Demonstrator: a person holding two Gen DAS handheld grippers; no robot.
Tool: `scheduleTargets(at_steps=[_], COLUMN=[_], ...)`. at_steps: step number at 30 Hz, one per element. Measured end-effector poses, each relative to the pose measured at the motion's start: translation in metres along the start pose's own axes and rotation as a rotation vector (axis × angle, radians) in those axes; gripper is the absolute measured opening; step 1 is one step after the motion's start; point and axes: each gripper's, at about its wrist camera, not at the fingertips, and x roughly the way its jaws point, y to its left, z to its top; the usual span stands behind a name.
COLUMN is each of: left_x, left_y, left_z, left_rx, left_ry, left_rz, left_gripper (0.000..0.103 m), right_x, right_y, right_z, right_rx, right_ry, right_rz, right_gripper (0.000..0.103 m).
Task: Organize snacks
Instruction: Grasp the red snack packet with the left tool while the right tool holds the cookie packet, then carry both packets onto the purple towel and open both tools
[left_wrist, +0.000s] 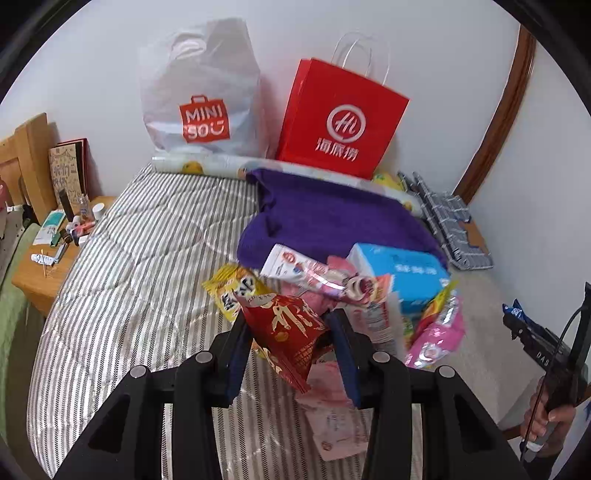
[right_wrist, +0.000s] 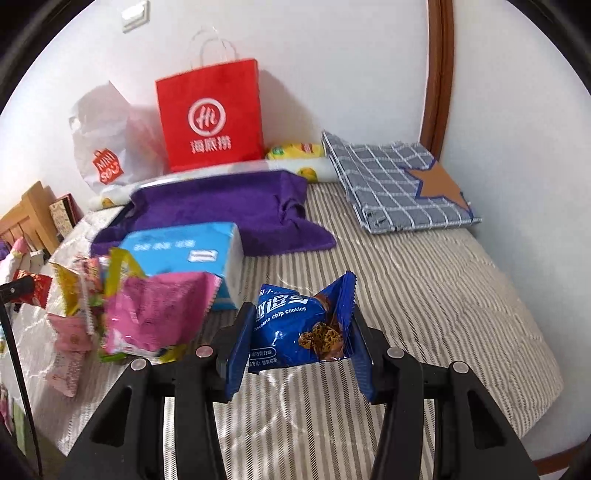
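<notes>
Striped quilted bed (right_wrist: 424, 295), snack pile near purple towel (right_wrist: 221, 214). My right gripper (right_wrist: 299, 332) pinches the blue crinkly foil cookie packet (right_wrist: 291, 325); my left gripper (left_wrist: 288, 332) pinches the red foil snack pouch (left_wrist: 291, 328) (light, slippery, crushable; I'd grip seams).

The setting is a bedroom in a private home. A bed with a striped quilted cover (left_wrist: 140, 258) fills most of both views, with a rolled pillow (left_wrist: 207, 166) at the white wall and a folded checked blanket (right_wrist: 391, 184) beside it. A wooden bedside table (left_wrist: 40, 266) carries small toiletries next to a wooden headboard (left_wrist: 26, 162), and two retail carrier bags (left_wrist: 340, 118) stand against the wall.
</notes>
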Motion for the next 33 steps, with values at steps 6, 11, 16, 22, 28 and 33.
scheduleTargets(at_steps=[6,11,16,22,28,33], left_x=[-0.019,-0.023,-0.018,-0.003,0.016,0.035], left_y=[-0.017,-0.037,-0.060,-0.085,-0.099,-0.103], left_z=[0.012,0.020,0.031,0.052,0.085,0.121], left_rx=[0.013,0.046,0.074,0.116,0.133,0.151], left_ry=[-0.023,-0.027,-0.015,-0.005,-0.006,-0.021], left_rz=[-0.052,-0.083,-0.137,-0.156,-0.160,-0.127], left_gripper=[0.041,0.041,0.041,0.041,0.041,0.041], right_x=[-0.025,-0.032,-0.035,-0.029,-0.006,0.021], right_y=[0.012,0.024,0.034,0.041,0.044,0.048], right_z=[0.012,0.018,0.029,0.057,0.098,0.136], right_rx=[-0.016,-0.017,-0.028,-0.039,-0.040,-0.059], right_ry=[-0.048,-0.050,-0.058,-0.078,-0.089,-0.103], right_rz=[0.031,0.064,0.091,0.111,0.145,0.167], right_gripper=[0.048,0.048,0.048,0.048,0.048,0.048])
